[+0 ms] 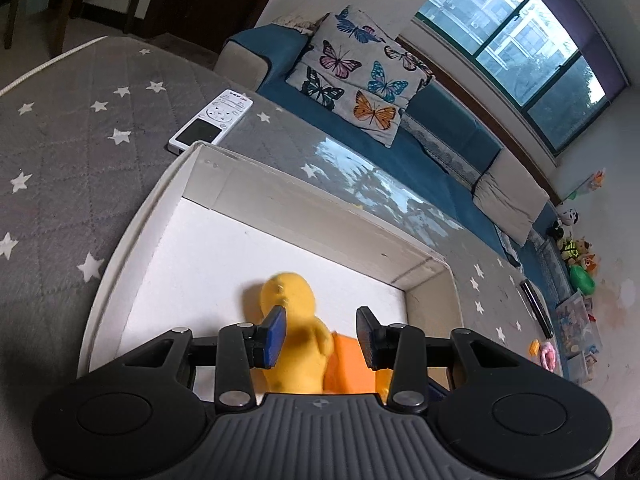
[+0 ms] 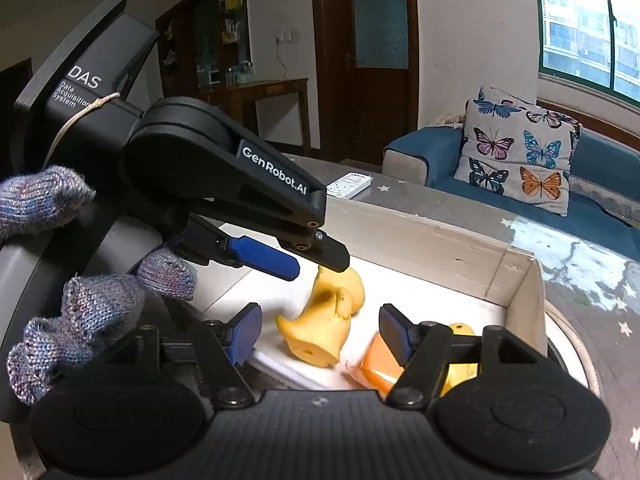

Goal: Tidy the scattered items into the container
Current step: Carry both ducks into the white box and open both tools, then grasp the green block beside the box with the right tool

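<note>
From my left wrist camera, the left gripper [image 1: 322,336] hangs over the white box [image 1: 304,216] with its jaws apart and holding nothing; between the blue ribbed pads [image 1: 274,338] I look down on a soft yellow duck toy [image 1: 294,336], blurred, lying on the box's white floor with an orange block [image 1: 348,364] just beside it. My right wrist camera shows what that view hides: the right gripper [image 2: 322,336] also has its jaws spread and empty above the same box, and the left gripper comes in from the side, gripped by a hand in a speckled knitted glove [image 2: 80,304]. From here the duck shows its flat cut base and rounded head, and a second yellow piece [image 2: 460,368] sits partly hidden behind the right finger, beside the orange block. The box walls are plain worn cardboard. Past the box, the left view gives me a white remote [image 1: 212,120] on the grey quilted, star-printed tabletop [image 1: 60,152], near the box's far corner. Farthest off are a blue sofa [image 1: 440,168] and a butterfly-print cushion [image 1: 356,76]; only the left view catches a heap of small toys [image 1: 576,248] by the wall
</note>
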Motion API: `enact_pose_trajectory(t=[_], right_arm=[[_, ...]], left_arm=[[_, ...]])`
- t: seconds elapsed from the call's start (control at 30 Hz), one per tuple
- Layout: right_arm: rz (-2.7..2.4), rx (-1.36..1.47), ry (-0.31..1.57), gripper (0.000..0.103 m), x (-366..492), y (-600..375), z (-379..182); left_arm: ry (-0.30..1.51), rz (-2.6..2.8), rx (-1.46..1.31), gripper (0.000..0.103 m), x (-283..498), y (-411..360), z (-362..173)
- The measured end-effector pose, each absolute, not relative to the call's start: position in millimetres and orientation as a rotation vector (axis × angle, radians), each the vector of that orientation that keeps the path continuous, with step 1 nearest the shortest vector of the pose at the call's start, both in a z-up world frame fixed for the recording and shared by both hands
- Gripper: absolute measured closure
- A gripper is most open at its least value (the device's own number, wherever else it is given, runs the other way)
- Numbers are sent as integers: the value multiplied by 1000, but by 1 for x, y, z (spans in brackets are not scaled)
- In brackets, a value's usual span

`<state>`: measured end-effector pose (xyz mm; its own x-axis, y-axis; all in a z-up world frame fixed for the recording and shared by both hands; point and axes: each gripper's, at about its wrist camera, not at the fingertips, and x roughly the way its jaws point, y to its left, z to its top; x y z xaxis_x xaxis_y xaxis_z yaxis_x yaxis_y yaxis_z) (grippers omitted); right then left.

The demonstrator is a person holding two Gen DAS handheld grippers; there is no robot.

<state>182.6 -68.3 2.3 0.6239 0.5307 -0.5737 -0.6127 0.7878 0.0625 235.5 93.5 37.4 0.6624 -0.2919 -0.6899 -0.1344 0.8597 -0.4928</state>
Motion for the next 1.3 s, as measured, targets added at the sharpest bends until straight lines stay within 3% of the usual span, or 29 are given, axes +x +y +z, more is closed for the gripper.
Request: enact_pose_trajectory(t=[0.23,0.8,1.3], right_arm=[[634,-141,582,25,158,-86,6],[578,-162,550,23,89,-123,-2],[566,-130,632,23,92,-126,-31]], left_arm=[[833,-121,-524,62,211,80,46],[807,-186,-514,62,153,56,51],[897,-172,-565,62,150,59,12]])
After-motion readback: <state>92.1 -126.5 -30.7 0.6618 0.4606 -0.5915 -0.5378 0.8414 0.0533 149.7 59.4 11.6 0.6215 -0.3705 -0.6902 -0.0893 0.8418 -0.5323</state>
